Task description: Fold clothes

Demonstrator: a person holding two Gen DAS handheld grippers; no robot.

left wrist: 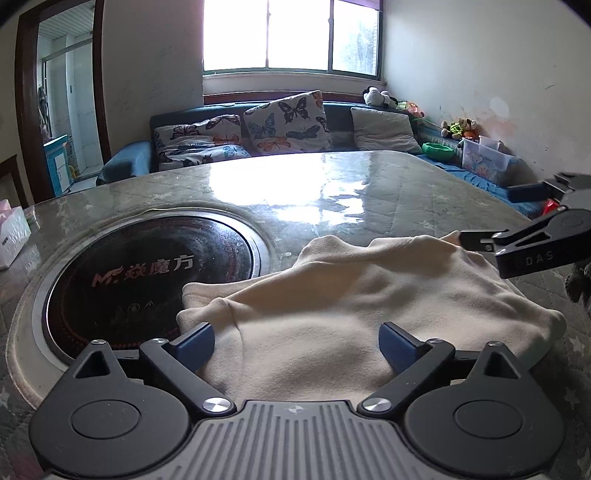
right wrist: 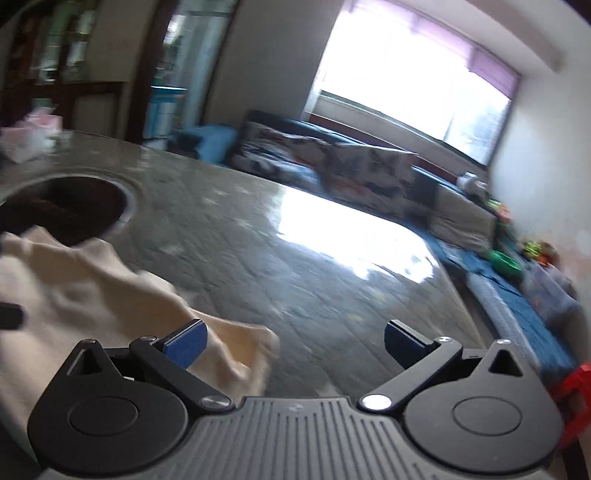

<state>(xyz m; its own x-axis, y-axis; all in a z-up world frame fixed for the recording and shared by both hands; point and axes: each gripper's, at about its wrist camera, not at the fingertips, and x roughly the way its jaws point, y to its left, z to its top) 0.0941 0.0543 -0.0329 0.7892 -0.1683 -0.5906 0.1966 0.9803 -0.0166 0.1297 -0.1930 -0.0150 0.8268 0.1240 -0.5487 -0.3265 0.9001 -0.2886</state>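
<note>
A living room with a bright window and a blue sofa with butterfly cushions stands behind a large round table with a grey-green glossy top. At the far left edge of the table there is a tissue pack. A round black cooktop is set into the table, left of the middle. A cream garment lies on the table, rumpled; its left corner lies over the edge of the cooktop.

The left gripper is low over the near part of the garment, with its blue pads spread wide; the cloth lies between them but they do not press on it. At the right edge, the right gripper is beside the far right corner of the garment. In its own blurred view the right gripper is spread wide too and grasps nothing: the left pad is over the garment's edge, the right pad over bare table.
</note>
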